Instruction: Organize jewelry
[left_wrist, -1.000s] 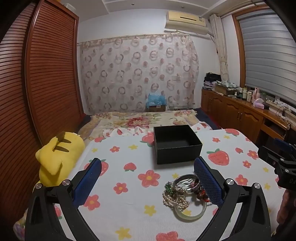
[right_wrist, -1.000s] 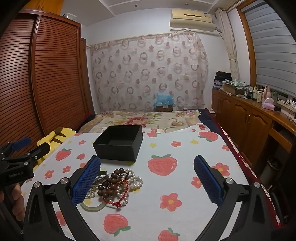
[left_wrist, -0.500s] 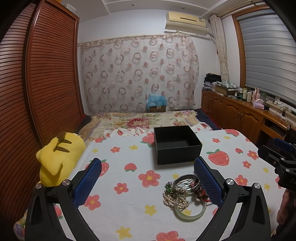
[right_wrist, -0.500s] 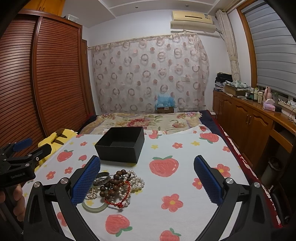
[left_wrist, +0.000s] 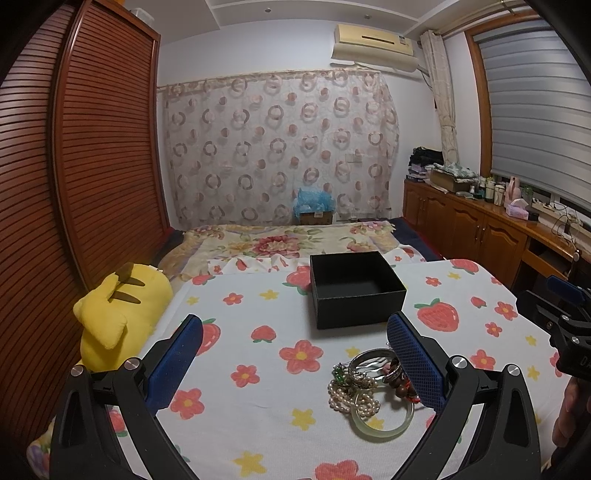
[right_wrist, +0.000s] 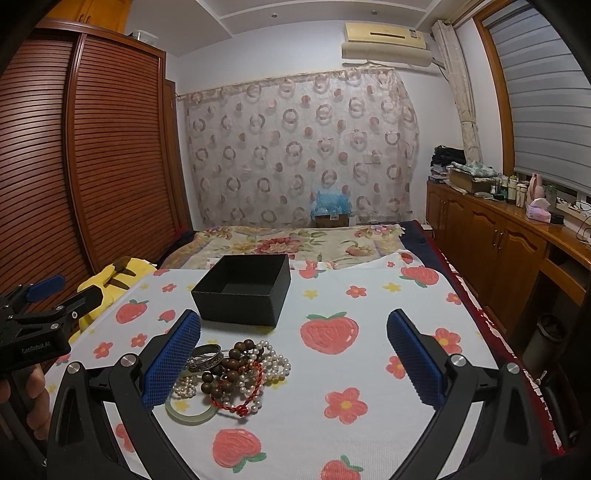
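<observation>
1. Lying in a tangled heap on the strawberry-and-flower sheet (left_wrist: 258, 406), the jewelry pile (right_wrist: 231, 373) mixed glossy pearl strands, dark wooden beads, a red knotted cord, a silver bangle and a pale jade ring.
2. A matte black box (right_wrist: 242, 291), square and open-topped, sat just behind it.
3. The left gripper (left_wrist: 294, 360) hovered spread wide, grasping nothing, its right blue textured pad beside the pile.
4. The right gripper (right_wrist: 293, 358) was likewise released and empty-handed.

Left gripper (left_wrist: 295, 363): black angular frame showing silver round screws, fingers (left_wrist: 173, 365) wearing blue textured pads. Right gripper (right_wrist: 293, 360): matching build. White "GenRobot.AI" lettering showing on the left unit's body; bare-skinned hand (right_wrist: 35, 397) showing beneath.
</observation>
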